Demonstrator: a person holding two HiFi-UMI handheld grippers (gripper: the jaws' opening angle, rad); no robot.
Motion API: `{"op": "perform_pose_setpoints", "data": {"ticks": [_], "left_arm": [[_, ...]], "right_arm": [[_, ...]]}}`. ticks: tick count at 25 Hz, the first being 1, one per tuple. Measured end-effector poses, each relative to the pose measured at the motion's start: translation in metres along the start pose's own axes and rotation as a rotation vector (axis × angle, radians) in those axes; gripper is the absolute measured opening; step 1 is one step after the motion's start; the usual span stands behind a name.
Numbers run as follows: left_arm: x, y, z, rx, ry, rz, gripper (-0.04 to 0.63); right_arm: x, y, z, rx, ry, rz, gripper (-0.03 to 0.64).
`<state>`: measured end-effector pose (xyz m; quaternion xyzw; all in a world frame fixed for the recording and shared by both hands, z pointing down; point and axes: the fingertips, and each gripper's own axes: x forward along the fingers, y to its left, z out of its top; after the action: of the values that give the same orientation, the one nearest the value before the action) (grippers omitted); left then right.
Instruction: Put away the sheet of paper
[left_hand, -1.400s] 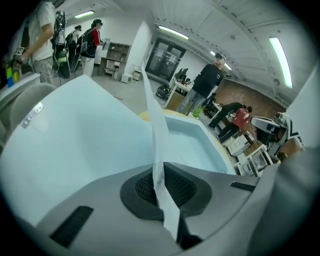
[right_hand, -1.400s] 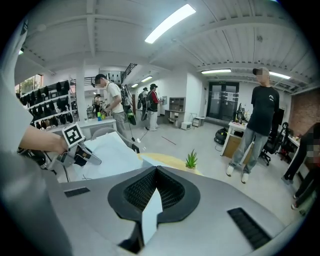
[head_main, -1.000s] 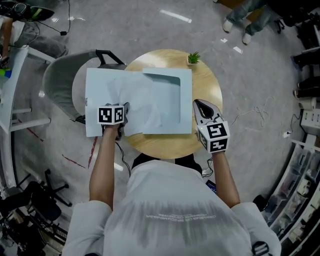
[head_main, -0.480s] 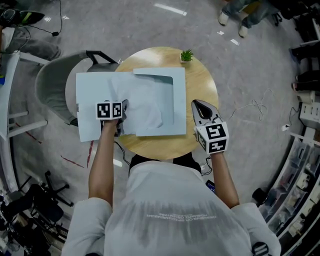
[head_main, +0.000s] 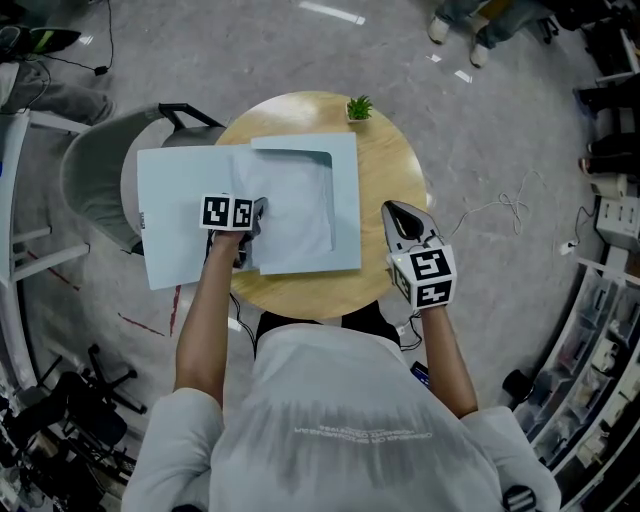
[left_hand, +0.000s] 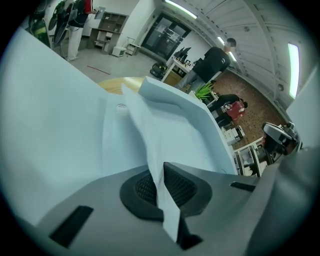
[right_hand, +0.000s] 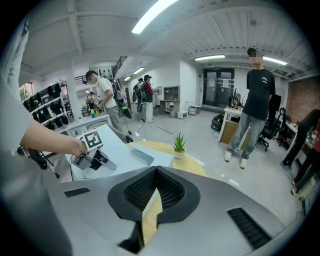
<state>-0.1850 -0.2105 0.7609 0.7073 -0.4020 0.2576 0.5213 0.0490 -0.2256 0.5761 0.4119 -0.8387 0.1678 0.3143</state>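
A pale blue folder (head_main: 178, 215) lies open on the round wooden table (head_main: 385, 180), its left flap hanging past the table's edge. A white sheet of paper (head_main: 295, 215) rests on the folder's right half, under the cut-out pocket (head_main: 343, 205). My left gripper (head_main: 252, 218) is shut on the sheet's near left edge. In the left gripper view the paper (left_hand: 150, 145) runs up from between the pads of the left gripper (left_hand: 161, 187). My right gripper (head_main: 402, 215) hovers over the table right of the folder, shut and empty (right_hand: 156, 182).
A small potted plant (head_main: 358, 107) stands at the table's far edge. A grey chair (head_main: 95, 175) sits left of the table, under the folder's flap. Several people stand in the room beyond (right_hand: 257, 100). Cables lie on the floor (head_main: 500, 215) to the right.
My left gripper has carried the sheet's edge inward and lower, so the paper lies flatter on the folder. The right gripper has drifted slightly.
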Motion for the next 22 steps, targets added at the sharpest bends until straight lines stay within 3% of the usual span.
{"op": "perform_pose_setpoints", "data": {"ticks": [8, 15, 19, 22], "left_arm": [[0.025, -0.025, 0.009, 0.033, 0.026, -0.028, 0.02], [0.033, -0.038, 0.013, 0.057, 0.016, -0.007, 0.022], [0.028, -0.039, 0.016, 0.07, -0.014, 0.009, 0.105], [0.016, -0.036, 0.021, 0.09, -0.062, 0.068, 0.159]], "right_arm": [[-0.013, -0.019, -0.015, 0.023, 0.011, -0.025, 0.029], [-0.032, -0.038, -0.029, 0.04, 0.015, -0.044, 0.029], [-0.038, -0.04, -0.025, 0.03, -0.005, -0.045, 0.029], [-0.046, -0.037, -0.022, 0.001, -0.018, -0.04, 0.029]]}}
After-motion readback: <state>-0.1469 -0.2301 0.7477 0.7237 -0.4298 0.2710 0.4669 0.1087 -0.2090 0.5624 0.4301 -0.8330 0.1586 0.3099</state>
